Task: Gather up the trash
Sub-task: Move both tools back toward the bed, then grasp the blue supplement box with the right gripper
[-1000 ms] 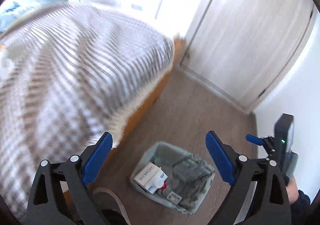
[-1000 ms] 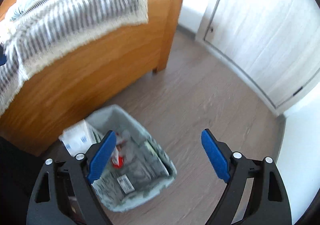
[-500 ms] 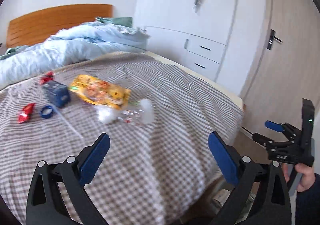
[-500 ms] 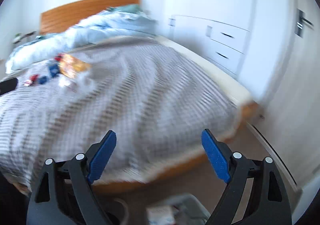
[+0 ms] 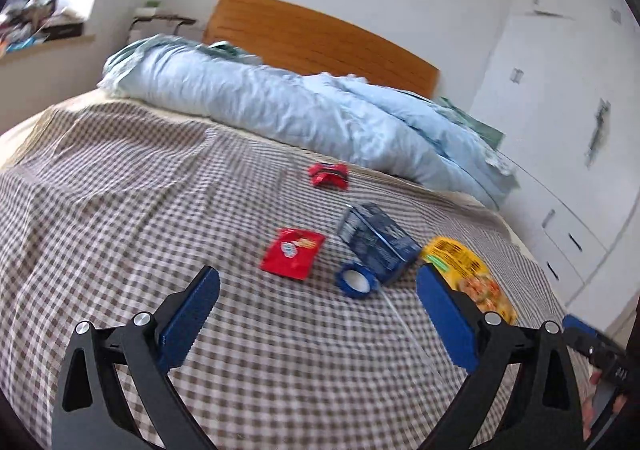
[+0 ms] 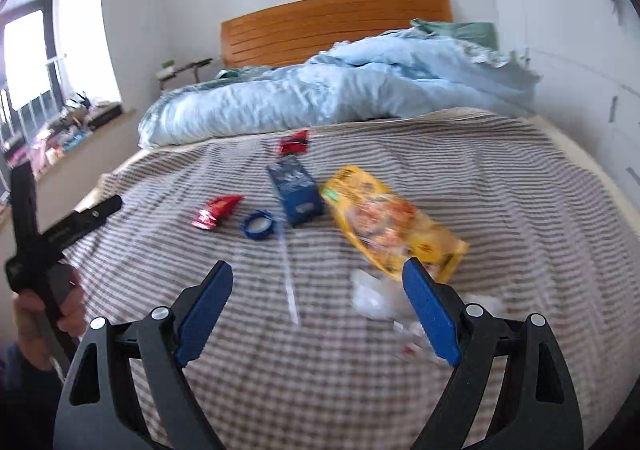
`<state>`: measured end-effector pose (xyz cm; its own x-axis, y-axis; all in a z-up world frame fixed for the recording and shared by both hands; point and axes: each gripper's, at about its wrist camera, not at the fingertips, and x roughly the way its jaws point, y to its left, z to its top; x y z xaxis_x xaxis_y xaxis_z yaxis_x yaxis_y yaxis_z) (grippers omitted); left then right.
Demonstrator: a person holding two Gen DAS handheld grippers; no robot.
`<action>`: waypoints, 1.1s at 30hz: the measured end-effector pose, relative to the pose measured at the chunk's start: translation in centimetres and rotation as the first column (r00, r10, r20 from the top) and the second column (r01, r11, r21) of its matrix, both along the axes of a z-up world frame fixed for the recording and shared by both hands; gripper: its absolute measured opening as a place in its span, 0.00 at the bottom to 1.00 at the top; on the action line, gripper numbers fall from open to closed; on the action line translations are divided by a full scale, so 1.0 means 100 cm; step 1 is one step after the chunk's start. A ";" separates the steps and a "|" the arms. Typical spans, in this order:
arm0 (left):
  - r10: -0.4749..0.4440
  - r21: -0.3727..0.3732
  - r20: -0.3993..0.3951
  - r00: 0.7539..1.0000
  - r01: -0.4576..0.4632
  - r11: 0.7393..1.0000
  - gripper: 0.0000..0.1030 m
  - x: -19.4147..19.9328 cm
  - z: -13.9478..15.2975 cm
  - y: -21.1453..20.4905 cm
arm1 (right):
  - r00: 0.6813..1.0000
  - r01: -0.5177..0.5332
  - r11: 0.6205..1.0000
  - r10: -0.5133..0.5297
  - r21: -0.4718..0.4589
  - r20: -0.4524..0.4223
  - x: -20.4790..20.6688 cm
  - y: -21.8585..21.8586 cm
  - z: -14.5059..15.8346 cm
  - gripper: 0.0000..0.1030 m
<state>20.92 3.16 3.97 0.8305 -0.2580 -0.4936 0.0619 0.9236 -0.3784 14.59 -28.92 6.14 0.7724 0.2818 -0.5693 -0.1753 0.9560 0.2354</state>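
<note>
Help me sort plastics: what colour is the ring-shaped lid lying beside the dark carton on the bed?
Blue, with a white centre. The ring-shaped lid shows best in the left wrist view.

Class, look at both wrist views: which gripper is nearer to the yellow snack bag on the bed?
Right. The right gripper hovers open just short of the yellow snack bag, which is beside its right finger. The left gripper hovers open farther left, toward the red wrapper.

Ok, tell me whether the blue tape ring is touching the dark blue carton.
Touching, as far as the left wrist view shows: the blue tape ring sits against the dark blue carton with no checked cover between them.
</note>
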 end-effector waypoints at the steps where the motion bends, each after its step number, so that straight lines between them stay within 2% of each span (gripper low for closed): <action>1: 0.014 -0.052 -0.010 1.000 -0.015 0.999 0.93 0.009 -0.006 0.011 | 0.999 -0.019 1.000 0.019 -0.003 -0.025 0.022 0.010 -0.005 0.81; 2: 0.006 -0.099 -0.024 1.000 -0.008 0.995 0.93 0.020 -0.010 0.019 | 0.999 -0.027 0.999 0.026 -0.025 -0.046 0.042 0.021 -0.009 0.81; 4: -0.014 -0.129 -0.035 0.999 0.009 0.992 0.93 0.037 -0.016 0.029 | 0.994 -0.058 0.995 0.050 -0.082 -0.099 0.083 0.040 -0.021 0.81; 6: -0.016 -0.096 -0.029 0.999 0.013 0.995 0.93 0.051 -0.021 0.034 | 0.988 -0.075 0.986 0.053 -0.152 -0.146 0.120 0.057 -0.035 0.81; 9: 0.018 0.011 -0.049 0.999 -0.018 1.000 0.93 0.066 -0.032 0.036 | 0.981 -0.098 0.952 0.042 -0.289 -0.192 0.162 0.078 -0.059 0.81; 11: -0.002 0.014 -0.085 0.996 0.003 1.000 0.93 0.070 -0.042 0.039 | 0.979 -0.066 0.928 -0.011 -0.367 -0.203 0.187 0.083 -0.071 0.81; 14: -0.028 0.041 -0.098 0.995 0.033 0.999 0.93 0.071 -0.046 0.042 | 0.972 -0.029 0.939 -0.054 -0.344 -0.229 0.212 0.076 -0.087 0.81; 17: -0.033 0.005 -0.096 0.995 0.033 0.999 0.93 0.072 -0.046 0.049 | 0.971 -0.011 0.957 -0.058 -0.289 -0.231 0.221 0.069 -0.098 0.81; 18: -0.033 -0.008 -0.100 0.994 0.032 0.999 0.93 0.073 -0.046 0.051 | 0.972 -0.010 0.961 -0.055 -0.276 -0.227 0.220 0.069 -0.099 0.80; 19: -0.028 -0.007 -0.105 0.994 0.027 1.000 0.93 0.073 -0.047 0.052 | 0.974 -0.017 0.964 -0.044 -0.265 -0.223 0.218 0.071 -0.099 0.66; 21: -0.020 0.020 -0.111 0.994 0.022 1.000 0.93 0.074 -0.048 0.051 | 0.985 0.008 0.960 -0.056 -0.281 -0.165 0.207 0.076 -0.088 0.64; 23: -0.022 0.045 -0.116 0.993 0.027 0.999 0.93 0.074 -0.049 0.047 | 0.993 -0.011 0.961 -0.022 -0.277 -0.115 0.193 0.081 -0.073 0.62; 27: -0.004 0.131 -0.124 0.992 0.020 0.991 0.93 0.075 -0.048 0.031 | 1.000 -0.004 0.962 0.005 -0.273 0.001 0.135 0.082 -0.027 0.59; 29: 0.007 0.195 -0.154 0.988 0.024 0.980 0.93 0.081 -0.050 0.015 | 0.997 0.027 0.965 -0.007 -0.262 0.077 0.092 0.075 -0.007 0.59; 31: -0.018 0.246 -0.188 0.982 0.065 0.967 0.92 0.095 -0.053 -0.009 | 0.991 0.057 0.970 -0.027 -0.236 0.128 0.050 0.066 0.007 0.59; 32: -0.038 0.291 -0.197 0.980 0.095 0.952 0.92 0.102 -0.054 -0.022 | 0.988 0.065 0.974 -0.033 -0.219 0.148 0.031 0.060 0.013 0.59; 33: -0.026 0.380 -0.211 0.977 0.107 0.919 0.92 0.112 -0.055 -0.038 | 0.986 0.074 0.975 -0.040 -0.209 0.163 0.010 0.054 0.018 0.59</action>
